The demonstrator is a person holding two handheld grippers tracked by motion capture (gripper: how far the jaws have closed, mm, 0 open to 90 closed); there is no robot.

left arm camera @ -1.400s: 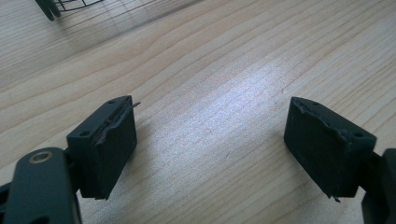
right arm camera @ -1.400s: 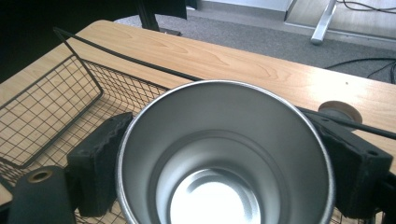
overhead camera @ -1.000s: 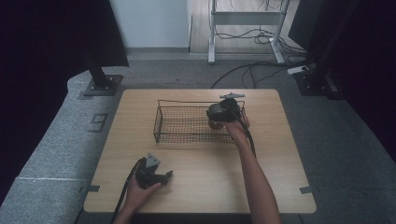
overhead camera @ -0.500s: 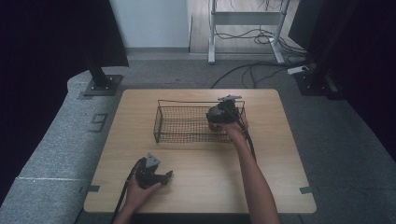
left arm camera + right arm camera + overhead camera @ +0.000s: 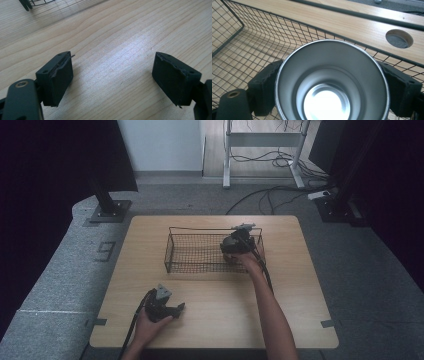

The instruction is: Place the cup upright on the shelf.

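A shiny metal cup [image 5: 332, 82] faces its open mouth toward the right gripper view, empty inside. My right gripper [image 5: 333, 85] is shut on it, one black pad pressing each side of its wall. In the high view the right gripper [image 5: 235, 245] is inside the right end of a black wire basket [image 5: 200, 229] at the middle of the wooden table [image 5: 300, 285], the basket's mesh floor [image 5: 262, 32] beneath the cup. My left gripper [image 5: 175, 309] rests near the table's front left, held by a hand. Its jaws stand wide apart over bare wood [image 5: 112, 77], with nothing between them.
A round cable hole [image 5: 399, 38] sits in the tabletop just beyond the basket's far wall. The basket's corner [image 5: 37, 2] lies ahead of the left gripper. Grey carpet, black stand bases [image 5: 107, 210] and floor cables [image 5: 280, 195] surround the table.
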